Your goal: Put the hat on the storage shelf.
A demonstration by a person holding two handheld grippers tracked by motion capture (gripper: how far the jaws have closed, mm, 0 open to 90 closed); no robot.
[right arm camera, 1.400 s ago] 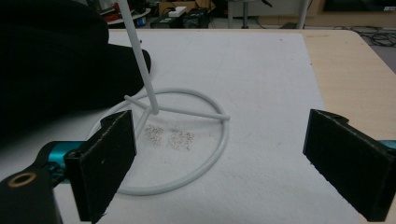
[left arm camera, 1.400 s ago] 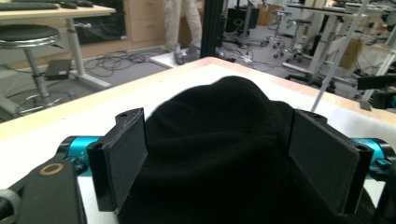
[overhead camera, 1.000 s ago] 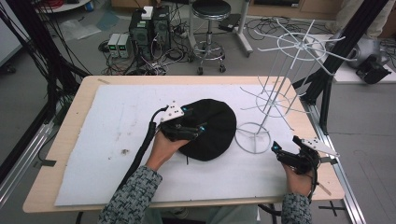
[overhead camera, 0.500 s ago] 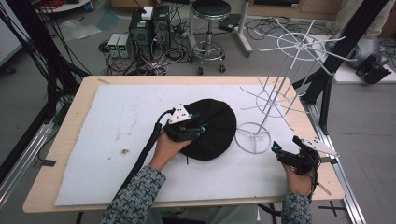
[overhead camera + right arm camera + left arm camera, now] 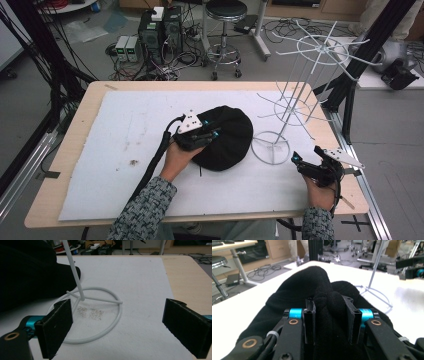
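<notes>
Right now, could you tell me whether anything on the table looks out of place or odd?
Mostly tidy. A small dark smudge marks the white mat at its left, and fine specks lie inside the rack's base ring. The black hat is bunched where the left gripper pinches it.

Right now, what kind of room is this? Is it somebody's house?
Probably not a house. It looks like a lab or workshop: computer boxes and tangled cables sit on the floor behind the table, black metal frames stand around it, and a person works with a handheld gripper on a black hat.
</notes>
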